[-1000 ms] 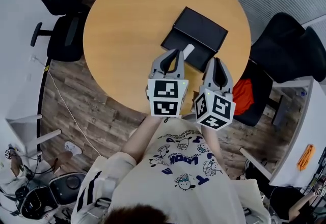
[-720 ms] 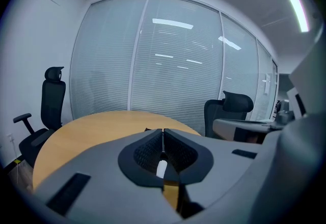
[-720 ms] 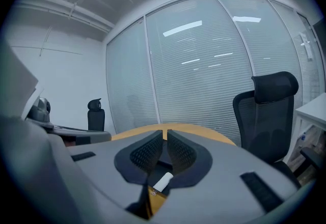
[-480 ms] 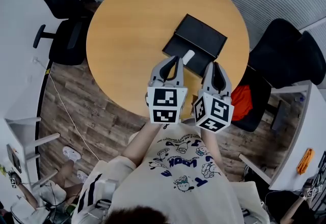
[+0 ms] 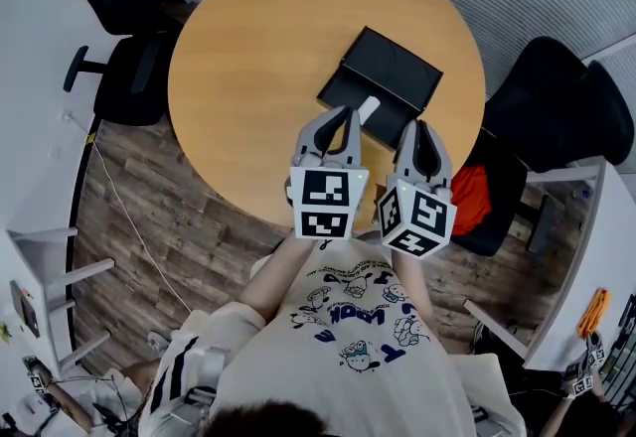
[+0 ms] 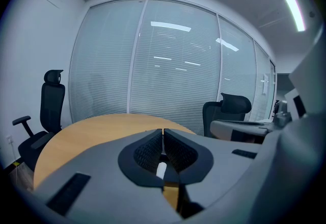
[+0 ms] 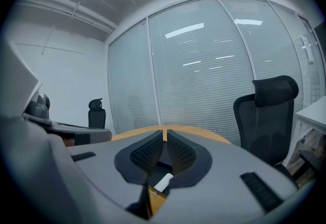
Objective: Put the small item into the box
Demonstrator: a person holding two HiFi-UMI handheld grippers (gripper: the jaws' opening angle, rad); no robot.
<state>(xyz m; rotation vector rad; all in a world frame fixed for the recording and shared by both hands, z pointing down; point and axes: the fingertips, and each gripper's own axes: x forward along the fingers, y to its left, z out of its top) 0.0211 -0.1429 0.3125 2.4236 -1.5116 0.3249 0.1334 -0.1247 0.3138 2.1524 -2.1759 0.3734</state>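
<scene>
A black box (image 5: 394, 62) lies open on the round wooden table (image 5: 258, 58), right of its middle. A small white item (image 5: 368, 109) rests at the box's near edge. It also shows below the jaws in the left gripper view as a white stub (image 6: 161, 170), and in the right gripper view (image 7: 164, 182). My left gripper (image 5: 347, 113) is shut and empty, its tips just left of the item. My right gripper (image 5: 418, 125) is shut and empty too, just right of it near the table's edge.
Black office chairs stand left (image 5: 119, 38) and right (image 5: 561, 107) of the table, the right one with a red-orange cloth (image 5: 475, 199) by it. White desks (image 5: 586, 256) flank the person. Frosted glass walls (image 6: 168, 65) lie beyond the table.
</scene>
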